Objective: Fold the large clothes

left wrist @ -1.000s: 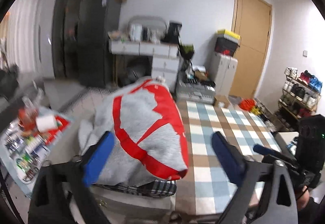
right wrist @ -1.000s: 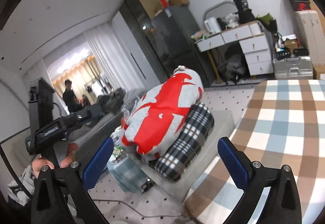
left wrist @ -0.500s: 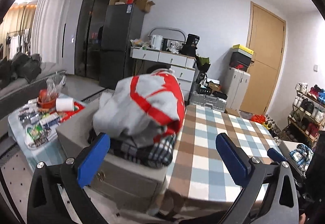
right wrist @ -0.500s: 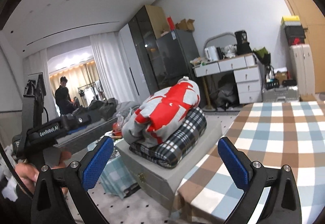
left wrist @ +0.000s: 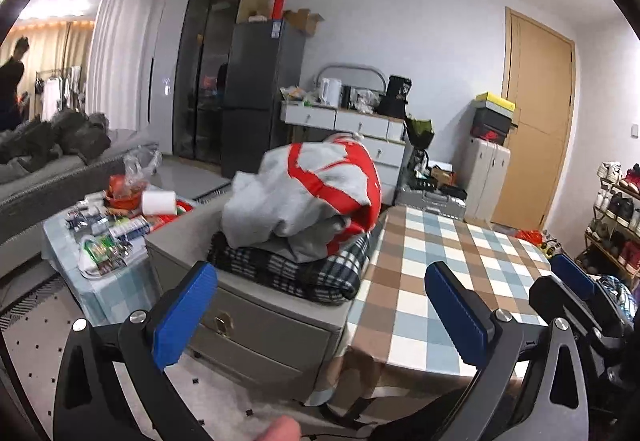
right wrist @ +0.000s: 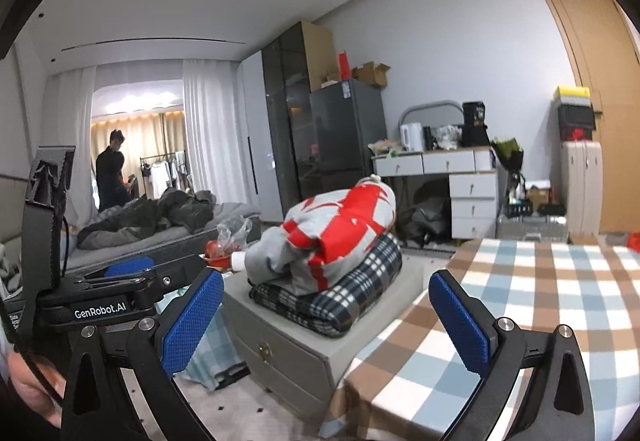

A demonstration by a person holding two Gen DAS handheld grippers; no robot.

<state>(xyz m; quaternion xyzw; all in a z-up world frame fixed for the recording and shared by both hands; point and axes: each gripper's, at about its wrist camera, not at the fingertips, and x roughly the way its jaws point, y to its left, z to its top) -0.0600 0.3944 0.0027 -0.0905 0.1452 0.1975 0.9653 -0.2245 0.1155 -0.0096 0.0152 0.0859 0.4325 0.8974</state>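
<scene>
Left gripper (left wrist: 320,305): blue-padded fingers (left wrist: 185,315) set wide apart, nothing between them, held in the air short of the worktop (left wrist: 452,273). Right gripper (right wrist: 326,315): fingers (right wrist: 460,321) likewise spread, empty; its tip also shows at the R edge of the L wrist view.

Task item: grey-and-red sweatshirt (left wrist: 308,193), folded into a thick bundle, lying on top of a folded dark plaid garment (left wrist: 288,275). Both sit on a grey drawer cabinet (left wrist: 260,325) that stands just beside the worktop's L edge. Worktop carries a brown/blue/white checked cloth.

Surroundings: low side table (left wrist: 100,241) w/ bottles, a paper roll and packets, L of the cabinet; dark fridge (right wrist: 344,129) and white desk (right wrist: 440,165) at the back wall; wooden door (left wrist: 536,121) at R; shoe rack (left wrist: 616,209) far R. A person (right wrist: 112,177) stands by the curtains in the bkgd.
</scene>
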